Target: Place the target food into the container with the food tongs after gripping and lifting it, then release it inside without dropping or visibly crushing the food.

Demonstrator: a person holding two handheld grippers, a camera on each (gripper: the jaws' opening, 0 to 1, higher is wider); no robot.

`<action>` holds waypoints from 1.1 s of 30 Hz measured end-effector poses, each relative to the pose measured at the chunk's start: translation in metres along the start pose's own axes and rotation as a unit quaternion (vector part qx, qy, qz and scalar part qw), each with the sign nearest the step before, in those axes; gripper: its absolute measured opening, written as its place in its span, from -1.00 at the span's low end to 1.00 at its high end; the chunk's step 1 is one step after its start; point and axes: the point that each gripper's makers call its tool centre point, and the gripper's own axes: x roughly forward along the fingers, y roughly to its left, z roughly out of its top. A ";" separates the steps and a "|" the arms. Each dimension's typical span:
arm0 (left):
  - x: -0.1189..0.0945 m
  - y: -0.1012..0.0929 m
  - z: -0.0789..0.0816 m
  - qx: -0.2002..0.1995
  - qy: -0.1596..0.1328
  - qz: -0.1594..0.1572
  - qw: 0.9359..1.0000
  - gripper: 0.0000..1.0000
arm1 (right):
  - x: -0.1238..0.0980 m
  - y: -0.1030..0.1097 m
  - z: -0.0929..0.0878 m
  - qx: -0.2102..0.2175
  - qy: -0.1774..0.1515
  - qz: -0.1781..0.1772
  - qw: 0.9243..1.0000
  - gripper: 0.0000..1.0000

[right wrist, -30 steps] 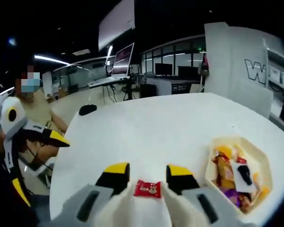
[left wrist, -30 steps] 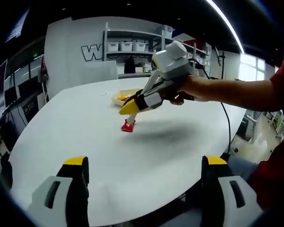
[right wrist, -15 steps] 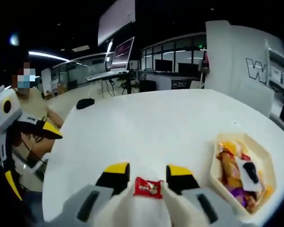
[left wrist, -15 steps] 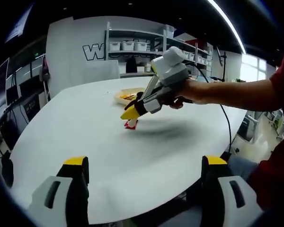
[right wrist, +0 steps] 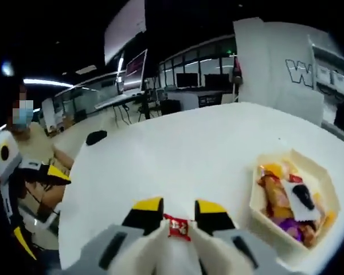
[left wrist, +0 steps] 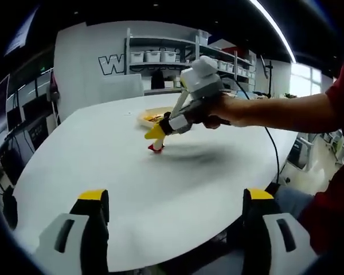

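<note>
A small red-wrapped candy (right wrist: 178,227) sits between the yellow tips of my right gripper (right wrist: 177,211), whose jaws press on both its ends. In the left gripper view the right gripper (left wrist: 156,133), held by a hand, points down at the white table (left wrist: 103,166) with the red candy (left wrist: 156,148) at its tips, at or just above the surface. The cream container (right wrist: 255,196) with several wrapped snacks lies to the right of it, and shows as the container (left wrist: 147,117) behind the gripper. My left gripper (left wrist: 175,213) is open and holds nothing.
The left gripper (right wrist: 31,172) and a person stand at the table's left edge in the right gripper view. A black object (right wrist: 96,137) lies near the far edge. Shelves (left wrist: 155,57) with boxes stand behind the table. Bare tabletop surrounds the container.
The right gripper's jaws have closed in from either side of the red candy until they press on it. The left gripper has stayed in place.
</note>
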 end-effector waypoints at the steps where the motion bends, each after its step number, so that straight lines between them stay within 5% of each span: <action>1: 0.000 0.000 0.000 -0.001 -0.001 0.000 1.000 0.90 | -0.002 -0.001 0.002 -0.003 -0.002 -0.002 1.000 -0.70; 18: 0.003 -0.005 0.002 -0.015 -0.008 -0.005 1.000 0.98 | -0.031 0.010 0.034 -0.016 -0.034 0.006 0.999 -0.69; 33: 0.006 -0.009 0.006 -0.010 -0.012 -0.010 1.000 0.98 | -0.059 -0.012 0.048 -0.023 -0.049 -0.020 0.998 -0.69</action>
